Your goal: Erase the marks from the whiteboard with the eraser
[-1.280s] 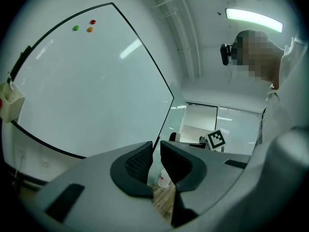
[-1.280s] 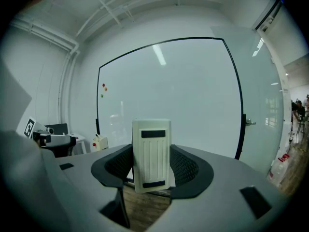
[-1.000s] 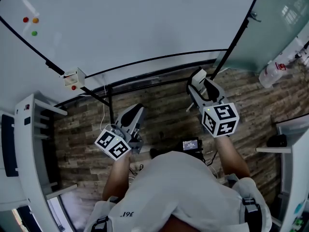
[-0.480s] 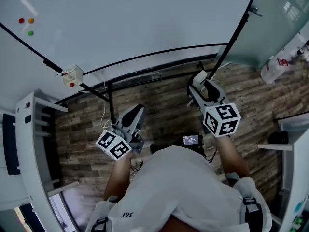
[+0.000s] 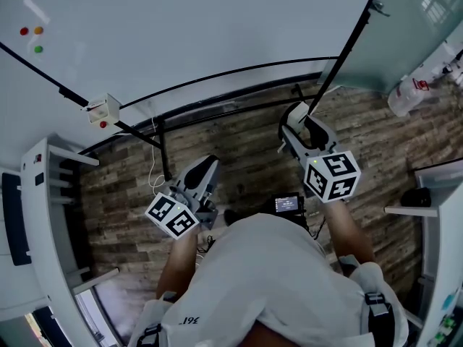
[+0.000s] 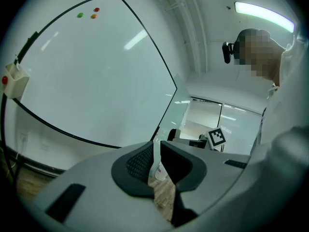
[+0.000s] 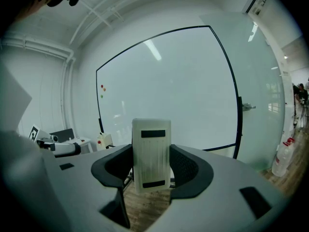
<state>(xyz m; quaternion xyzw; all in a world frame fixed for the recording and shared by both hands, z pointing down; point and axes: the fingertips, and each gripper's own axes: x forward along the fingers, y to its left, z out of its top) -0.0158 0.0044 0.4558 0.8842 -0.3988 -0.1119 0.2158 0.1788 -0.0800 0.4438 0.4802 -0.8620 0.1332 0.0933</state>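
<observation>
Grey-and-black left tongs (image 5: 205, 166) and right tongs (image 5: 298, 116) (each with a black-and-white marker cube (image 5: 330, 176)), white short-sleeved shirt (image 5: 268, 280).

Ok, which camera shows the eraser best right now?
The right gripper view: the eraser stands upright, clamped between the right gripper's jaws, its whole face showing. The head view shows at most a pale sliver at that gripper's tip; the left gripper view doesn't show it.

wood-plank floor (image 5: 246, 154), white shelving (image 5: 45, 215), ceiling light (image 6: 263, 12)
</observation>
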